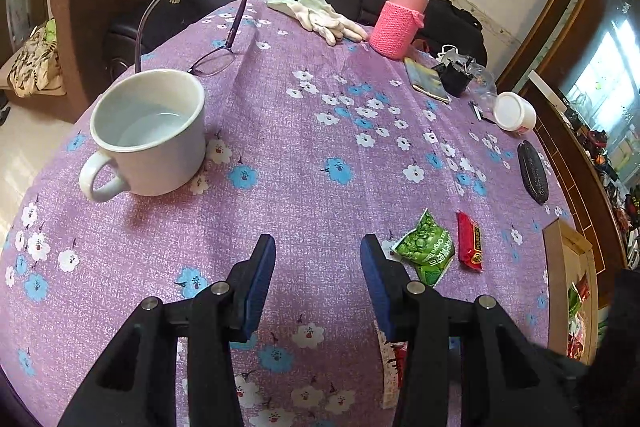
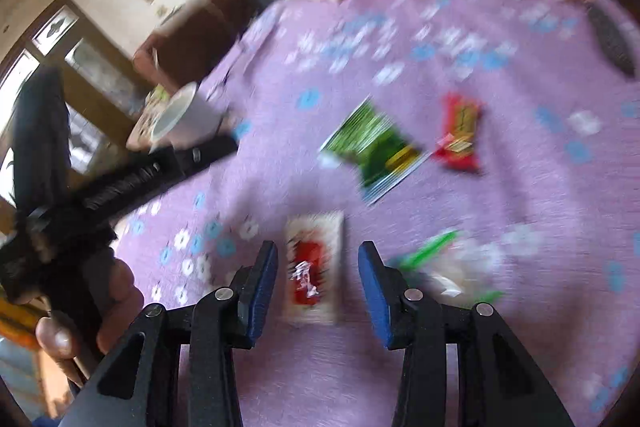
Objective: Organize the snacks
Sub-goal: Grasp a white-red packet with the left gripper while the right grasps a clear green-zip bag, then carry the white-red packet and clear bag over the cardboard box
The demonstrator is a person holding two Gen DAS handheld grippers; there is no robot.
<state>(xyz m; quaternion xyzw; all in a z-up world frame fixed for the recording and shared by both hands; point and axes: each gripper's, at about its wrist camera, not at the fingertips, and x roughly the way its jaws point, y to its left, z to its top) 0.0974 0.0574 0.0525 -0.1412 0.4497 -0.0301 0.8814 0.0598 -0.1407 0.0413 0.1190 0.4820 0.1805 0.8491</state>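
On the purple flowered tablecloth (image 1: 304,131) lie a green snack packet (image 1: 428,247) and a small red one (image 1: 470,243), just right of my left gripper (image 1: 318,251). That gripper is open over bare cloth with nothing between its fingers. A white-and-red packet (image 1: 394,367) peeks out under its right finger. In the blurred right wrist view, my right gripper (image 2: 319,255) is open. The white-and-red packet (image 2: 314,267) lies flat between its fingers, with a gap on both sides. Beyond it are the green packet (image 2: 374,147) and the red packet (image 2: 460,135). A clear packet with green (image 2: 452,267) lies to the right.
A white mug (image 1: 148,131), glasses (image 1: 212,63), white gloves (image 1: 320,15), a pink-sleeved bottle (image 1: 396,23), a white jar (image 1: 514,111) and a black oval object (image 1: 532,177) are on the table. A cardboard box (image 1: 560,251) holding snacks stands at the right edge. A hand (image 2: 80,307) holds the left gripper (image 2: 120,183).
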